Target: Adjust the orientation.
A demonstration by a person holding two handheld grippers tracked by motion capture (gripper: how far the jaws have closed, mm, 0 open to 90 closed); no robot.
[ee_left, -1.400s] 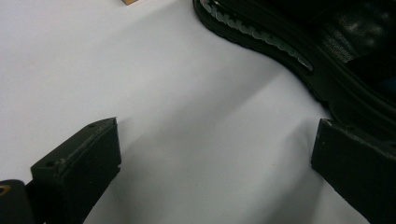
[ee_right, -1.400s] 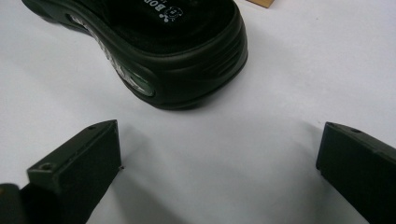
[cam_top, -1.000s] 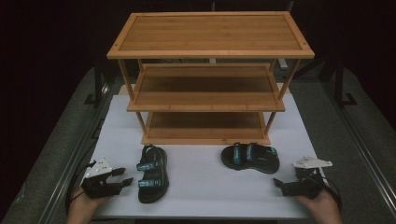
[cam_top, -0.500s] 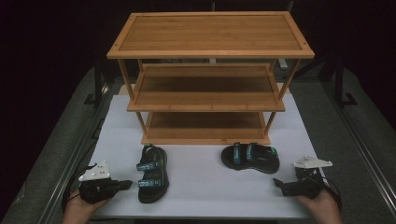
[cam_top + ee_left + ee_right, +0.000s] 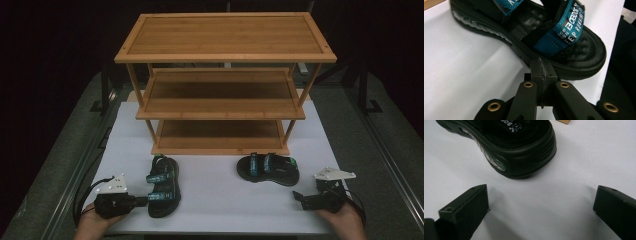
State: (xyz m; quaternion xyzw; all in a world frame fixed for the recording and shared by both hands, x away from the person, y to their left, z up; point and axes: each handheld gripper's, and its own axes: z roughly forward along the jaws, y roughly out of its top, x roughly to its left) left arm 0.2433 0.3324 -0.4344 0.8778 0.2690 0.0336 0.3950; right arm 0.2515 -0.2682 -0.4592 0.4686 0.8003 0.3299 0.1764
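Lying flat, black sandal (image 5: pixel 529 37) with teal straps, left gripper (image 5: pixel 541 72) closed empty beside it.

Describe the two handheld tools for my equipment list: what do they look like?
Both are black two-jaw tools. The left tool and right tool each carry a pale three-cornered plate on top and trail a black cable. Up close, the left one's arms show brass-coloured rivets, and its flat black pads have a rough edge.

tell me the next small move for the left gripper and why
Probably reopen it. The left gripper is shut with nothing between its jaws, its tip right at the sole edge of the left sandal, so it cannot grip the sandal without opening first.
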